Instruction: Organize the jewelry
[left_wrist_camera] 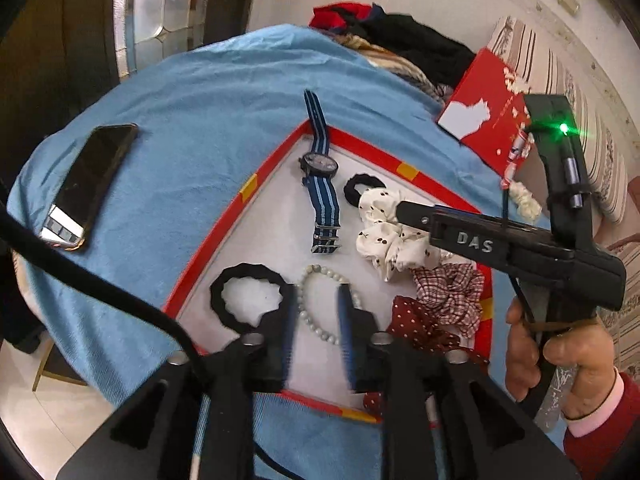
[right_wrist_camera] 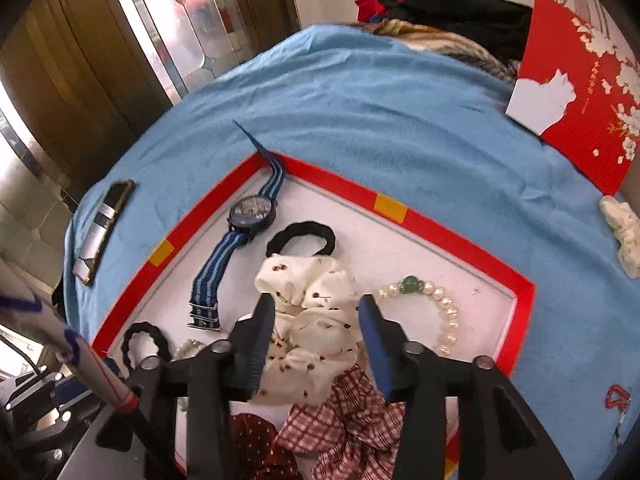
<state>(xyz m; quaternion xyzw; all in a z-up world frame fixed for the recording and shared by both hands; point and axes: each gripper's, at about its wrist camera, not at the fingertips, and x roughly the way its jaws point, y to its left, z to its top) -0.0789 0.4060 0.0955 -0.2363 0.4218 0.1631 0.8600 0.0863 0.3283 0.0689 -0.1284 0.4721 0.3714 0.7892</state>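
Observation:
A white tray with a red rim (left_wrist_camera: 276, 160) lies on a blue cloth. My left gripper (left_wrist_camera: 318, 314) stands open low over the tray, and a grey-green bead bracelet (left_wrist_camera: 316, 322) lies between its pads without being pressed. A black hair tie (left_wrist_camera: 224, 294) lies just to its left. My right gripper (right_wrist_camera: 318, 316) is open over a white cherry-print scrunchie (right_wrist_camera: 316, 332), which lies loose between its fingers. In the left wrist view the right gripper (left_wrist_camera: 402, 212) reaches in from the right. A blue-strapped watch (right_wrist_camera: 252, 212) and a pearl bracelet (right_wrist_camera: 440, 308) also lie in the tray.
A plaid scrunchie (right_wrist_camera: 352, 420) and a dark red dotted scrunchie (left_wrist_camera: 420, 324) sit at the tray's near corner. A phone (left_wrist_camera: 88, 184) lies at the left on the cloth (right_wrist_camera: 400, 120). A red box (right_wrist_camera: 580, 108), a cream scrunchie (right_wrist_camera: 622, 232) and piled clothes (left_wrist_camera: 400, 36) are at the back right.

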